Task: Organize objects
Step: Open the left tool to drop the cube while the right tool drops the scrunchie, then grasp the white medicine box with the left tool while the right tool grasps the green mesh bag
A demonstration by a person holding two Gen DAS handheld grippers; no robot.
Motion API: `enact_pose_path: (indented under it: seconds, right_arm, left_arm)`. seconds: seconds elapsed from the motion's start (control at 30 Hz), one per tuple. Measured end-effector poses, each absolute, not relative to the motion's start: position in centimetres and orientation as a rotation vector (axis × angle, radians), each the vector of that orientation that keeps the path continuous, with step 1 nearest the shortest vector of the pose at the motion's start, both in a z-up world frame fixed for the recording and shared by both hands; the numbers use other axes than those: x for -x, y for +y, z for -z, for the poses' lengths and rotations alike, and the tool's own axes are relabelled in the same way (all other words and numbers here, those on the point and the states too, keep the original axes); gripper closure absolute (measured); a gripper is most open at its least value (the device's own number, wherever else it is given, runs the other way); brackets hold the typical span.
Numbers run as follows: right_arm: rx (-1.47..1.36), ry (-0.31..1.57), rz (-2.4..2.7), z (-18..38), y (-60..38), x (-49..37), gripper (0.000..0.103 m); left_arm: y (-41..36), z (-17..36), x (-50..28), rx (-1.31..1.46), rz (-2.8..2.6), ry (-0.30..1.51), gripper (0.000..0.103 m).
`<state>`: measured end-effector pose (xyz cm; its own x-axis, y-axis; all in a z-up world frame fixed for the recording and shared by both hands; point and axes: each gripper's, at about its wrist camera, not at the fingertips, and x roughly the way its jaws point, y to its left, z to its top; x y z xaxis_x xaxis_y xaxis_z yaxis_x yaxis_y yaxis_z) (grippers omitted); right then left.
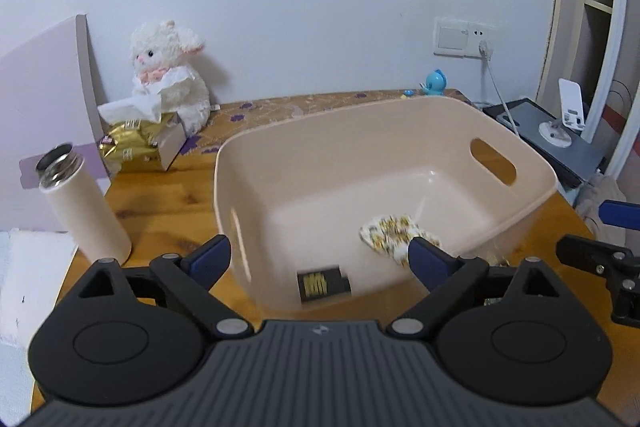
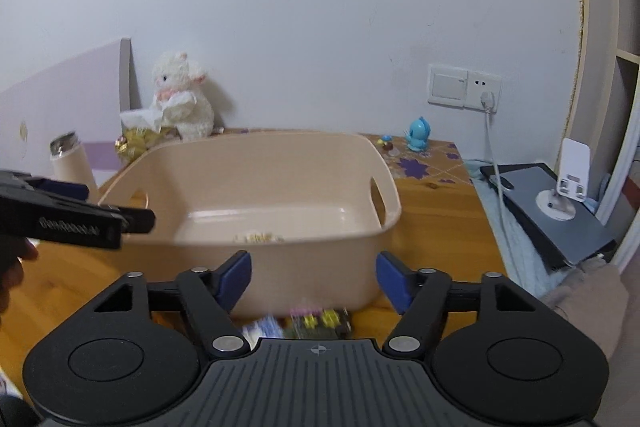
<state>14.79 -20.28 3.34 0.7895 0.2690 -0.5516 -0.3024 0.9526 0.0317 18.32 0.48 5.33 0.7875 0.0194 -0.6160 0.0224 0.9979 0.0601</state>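
While both claws gape empty, a beige bin [image 1: 520, 195] sits on the wooden table [image 1: 168, 203].

The basin [image 1: 384, 163] looks like smooth beige plastic, faintly glossy on its floor. It stands on a table [image 1: 168, 203] of varnished, knotty wood. At ten o'clock the bottle [image 1: 86, 203] has a matt cream body and a bare, shiny metal neck — beyond it, a fluffy plush lamb [image 1: 170, 71] and crinkled gold foil packets [image 1: 128, 145].
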Motion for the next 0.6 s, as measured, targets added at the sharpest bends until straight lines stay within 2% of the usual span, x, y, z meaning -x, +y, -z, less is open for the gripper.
enact_pose_path:
  seconds: [0.27,0.6]
  right_arm:
    - [0.133,0.645,-0.299,-1.8,-21.8,-11.3,0.018]
    - [0.213,0.747,-0.297,1.8,-21.9,-9.9,0.014]
  left_arm:
    - [0.4,-3.4,-13.6,-0.096,0.024,0.717,0.006]
    - [-0.7,0.4,-10.5,-0.111,0.078,0.827,0.006]
